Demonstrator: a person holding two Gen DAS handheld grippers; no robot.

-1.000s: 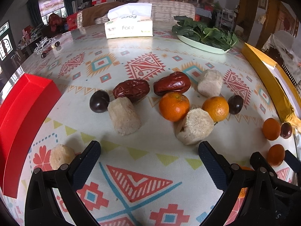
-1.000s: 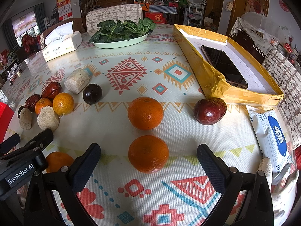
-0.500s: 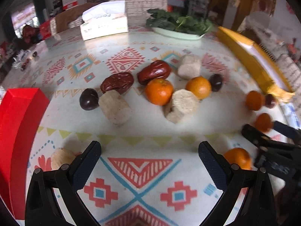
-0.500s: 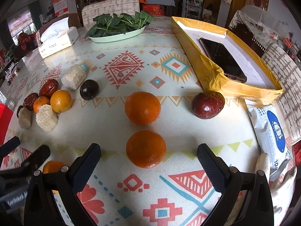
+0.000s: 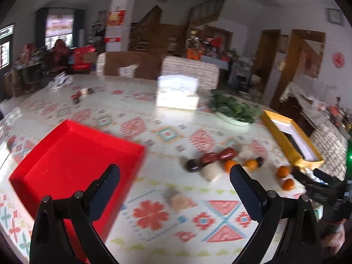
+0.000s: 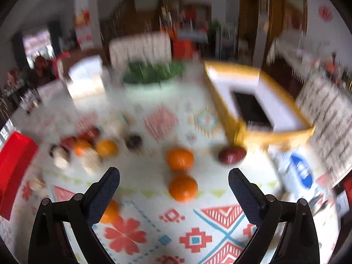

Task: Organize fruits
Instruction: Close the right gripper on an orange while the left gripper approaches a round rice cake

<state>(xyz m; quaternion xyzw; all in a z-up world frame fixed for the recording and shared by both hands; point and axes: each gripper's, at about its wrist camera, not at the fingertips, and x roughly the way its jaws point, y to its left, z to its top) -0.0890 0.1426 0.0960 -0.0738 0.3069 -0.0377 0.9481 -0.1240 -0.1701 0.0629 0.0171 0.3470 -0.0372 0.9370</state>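
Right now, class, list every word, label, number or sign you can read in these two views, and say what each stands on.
None can be read; both views are motion-blurred.
Tissue box: print too blurred to read.
Red poster on the pillar: text too blurred.
Wipes pack: blue label, wording blurred.
Wall clock: numerals too small.
Round red wall sign: unreadable.

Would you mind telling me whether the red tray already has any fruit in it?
Empty. In the left wrist view the red tray shows only bare red floor, though the left gripper hides its near corner.
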